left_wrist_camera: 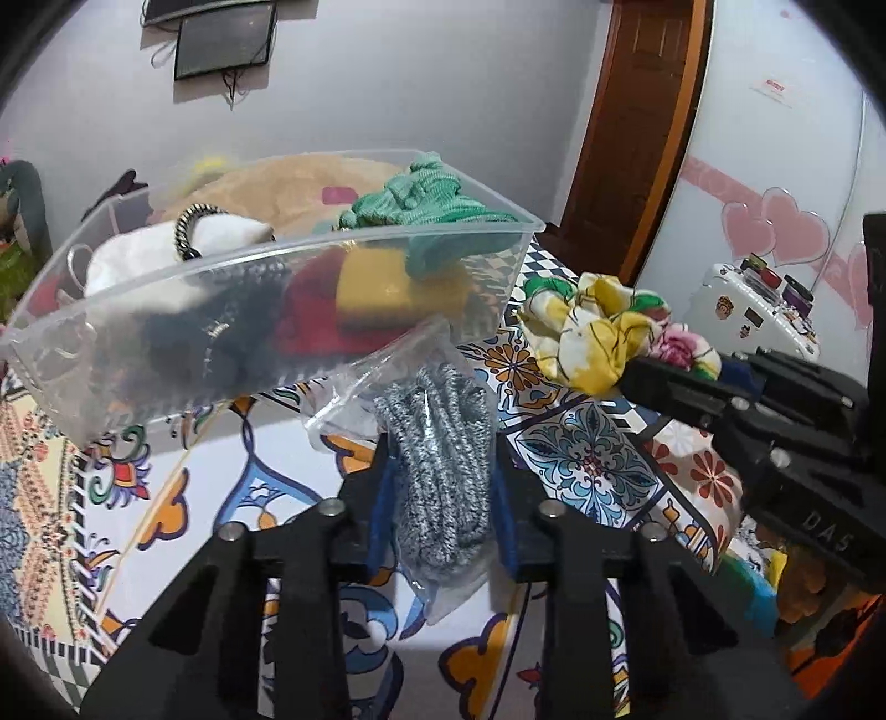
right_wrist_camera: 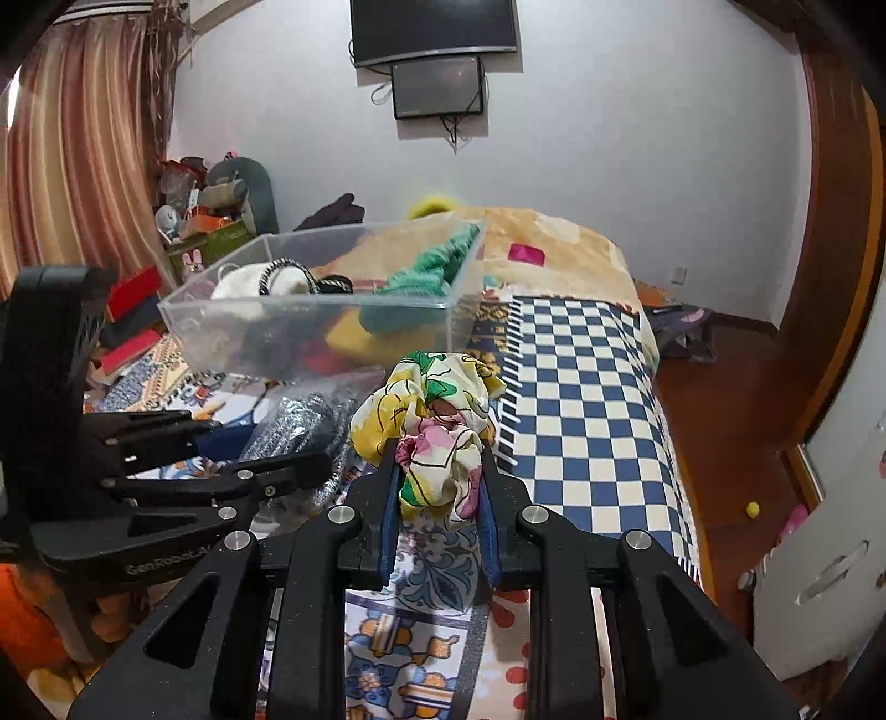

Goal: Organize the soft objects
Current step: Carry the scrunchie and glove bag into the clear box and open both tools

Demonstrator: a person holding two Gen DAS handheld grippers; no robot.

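Your left gripper (left_wrist_camera: 443, 487) is clenched on a clear plastic bag of grey knit fabric (left_wrist_camera: 437, 459), the blue pads (left_wrist_camera: 382, 498) pressing it from both sides, and the bag's far end reaches the near wall of the clear plastic bin (left_wrist_camera: 166, 354). That bin sits on the patterned bedspread (left_wrist_camera: 592, 459), just beyond the bag, and already carries a green knit piece (left_wrist_camera: 426, 194), a white item with a braided cord (left_wrist_camera: 221, 238), something yellow (left_wrist_camera: 376, 288), something red (left_wrist_camera: 315, 315) and a dark bundle (left_wrist_camera: 183, 343) that the cloudy wall makes hard for you to identify. Your right gripper (right_wrist_camera: 440, 482) is grasping a floral scrunchie (right_wrist_camera: 437, 426) in yellow, white, green and pink; it bulges out above the fingers, to the right of the bagged knit and nearer than the bin. In the right wrist view the checked blue-and-white blanket (right_wrist_camera: 581, 399) runs away on the right side, and a wall-mounted screen (right_wrist_camera: 434, 27) hangs on the far wall
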